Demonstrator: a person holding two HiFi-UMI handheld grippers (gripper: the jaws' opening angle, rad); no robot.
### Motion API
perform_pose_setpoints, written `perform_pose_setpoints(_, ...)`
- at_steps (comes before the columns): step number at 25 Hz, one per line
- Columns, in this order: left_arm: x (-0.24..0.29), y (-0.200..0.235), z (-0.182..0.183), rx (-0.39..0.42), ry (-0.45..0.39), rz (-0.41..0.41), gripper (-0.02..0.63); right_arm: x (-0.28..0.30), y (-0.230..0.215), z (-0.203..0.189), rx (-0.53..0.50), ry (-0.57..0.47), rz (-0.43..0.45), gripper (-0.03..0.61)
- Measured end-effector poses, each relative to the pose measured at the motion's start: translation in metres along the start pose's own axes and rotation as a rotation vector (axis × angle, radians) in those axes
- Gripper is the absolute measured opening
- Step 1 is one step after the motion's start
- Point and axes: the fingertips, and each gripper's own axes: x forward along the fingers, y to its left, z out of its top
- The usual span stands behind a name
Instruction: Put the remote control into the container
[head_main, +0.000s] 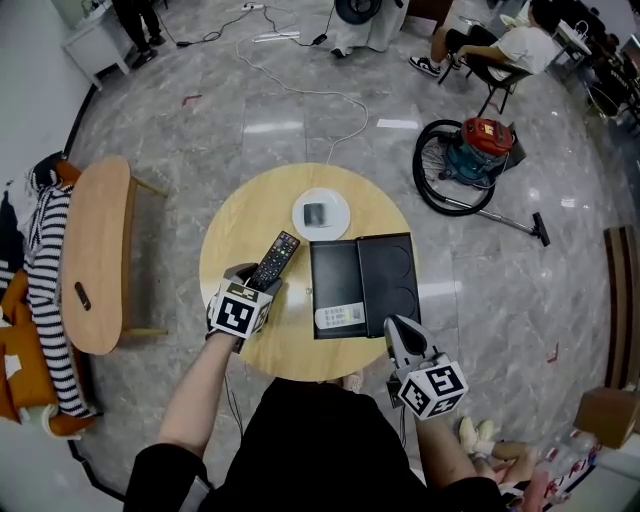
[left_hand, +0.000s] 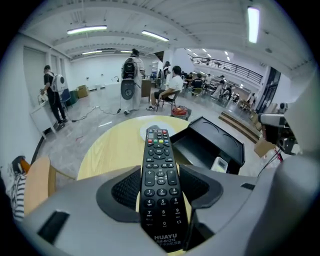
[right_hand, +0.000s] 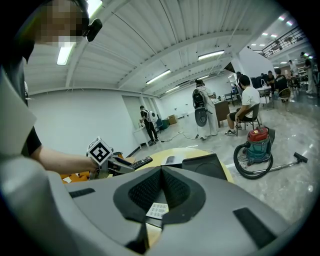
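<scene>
Clamping the black remote (left_hand: 159, 170), left gripper (head_main: 262, 283) hovers; white remote (head_main: 342, 317) lies in the one container (head_main: 331, 270); right gripper (right_hand: 161, 172) closed, empty.

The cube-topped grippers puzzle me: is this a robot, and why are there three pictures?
No robot: a person holds a hand tool, a gripper, in each hand. The head view comes from a camera on the person's head, looking down; the other two cameras ride on the grippers. On the round table lie an open black container, with a white remote in it, and a white plate. The left gripper is closed on a black remote control, held over the table. The right gripper is shut and empty.
</scene>
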Motion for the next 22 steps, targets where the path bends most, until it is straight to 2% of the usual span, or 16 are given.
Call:
perform_pose_setpoints(7,0.019,-0.046,-0.001,0.238,0.103,-0.061,0.249,-0.013,-0.012,-0.002,0.026,-0.017,-0.028,0.006)
perform_pose_setpoints(17,0.053,-0.085,0.000,0.366,0.213,-0.140,0.249,-0.035,-0.038,-0.009,0.089,-0.051,-0.111,0.006)
perform_pose_setpoints(22,0.067,-0.096,0.002,0.438,0.264,-0.147,0.249,-0.047,-0.049,-0.013,0.113,-0.060,-0.155,0.006)
